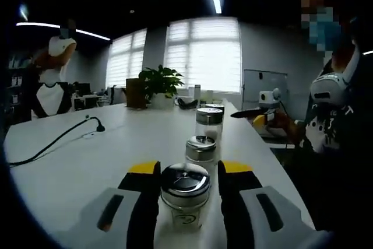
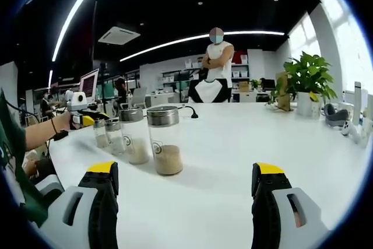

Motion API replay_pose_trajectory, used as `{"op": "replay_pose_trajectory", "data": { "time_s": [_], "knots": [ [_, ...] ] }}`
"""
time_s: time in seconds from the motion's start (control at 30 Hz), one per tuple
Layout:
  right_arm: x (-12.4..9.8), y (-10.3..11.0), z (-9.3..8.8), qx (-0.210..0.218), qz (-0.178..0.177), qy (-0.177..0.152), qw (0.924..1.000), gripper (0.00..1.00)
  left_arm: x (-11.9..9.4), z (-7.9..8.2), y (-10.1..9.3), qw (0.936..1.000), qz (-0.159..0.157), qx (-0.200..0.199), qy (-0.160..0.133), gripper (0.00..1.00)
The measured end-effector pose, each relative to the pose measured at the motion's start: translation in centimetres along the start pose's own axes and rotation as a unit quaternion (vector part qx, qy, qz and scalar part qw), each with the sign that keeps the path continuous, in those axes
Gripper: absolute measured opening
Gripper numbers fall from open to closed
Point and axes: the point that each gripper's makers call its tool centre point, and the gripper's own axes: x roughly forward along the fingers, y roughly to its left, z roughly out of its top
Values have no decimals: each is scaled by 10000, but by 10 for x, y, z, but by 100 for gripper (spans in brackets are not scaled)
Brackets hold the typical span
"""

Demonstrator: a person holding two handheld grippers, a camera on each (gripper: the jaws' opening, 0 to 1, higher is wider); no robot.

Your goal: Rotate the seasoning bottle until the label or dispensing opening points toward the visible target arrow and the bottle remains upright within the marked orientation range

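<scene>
Four seasoning bottles (image 1: pixel 185 193) in a row on the table (image 1: pixel 87 161), nearest between jaws

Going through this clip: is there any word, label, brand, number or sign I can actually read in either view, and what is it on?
No text reads legibly in either view.
Round emblem on the nearest clear glass seasoning bottle with a metal lid: too small to read.
Dark mark low on the glass bottle between the left gripper jaws: blurred, unreadable.
White board by the window: nothing legible.
Computer monitor in the office background: screen too small to read.
</scene>
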Motion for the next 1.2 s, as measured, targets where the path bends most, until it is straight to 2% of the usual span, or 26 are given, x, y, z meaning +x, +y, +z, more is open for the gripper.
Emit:
{"op": "replay_pose_trajectory", "data": {
  "time_s": [0.1, 0.27, 1.2],
  "knots": [
    [1, 0, -2, 26, -1, 6, 10000, 97, -6, -5, 9, 9999, 112, -33, 96, 35],
    [3, 2, -4, 13, 32, 42, 10000, 97, -8, -7, 12, 9998, 119, 52, 119, 34],
    [3, 10, 3, -35, 160, -136, 9998, 99, -1, -8, 5, 9987, 470, -200, 70, 34]
  ]
}}
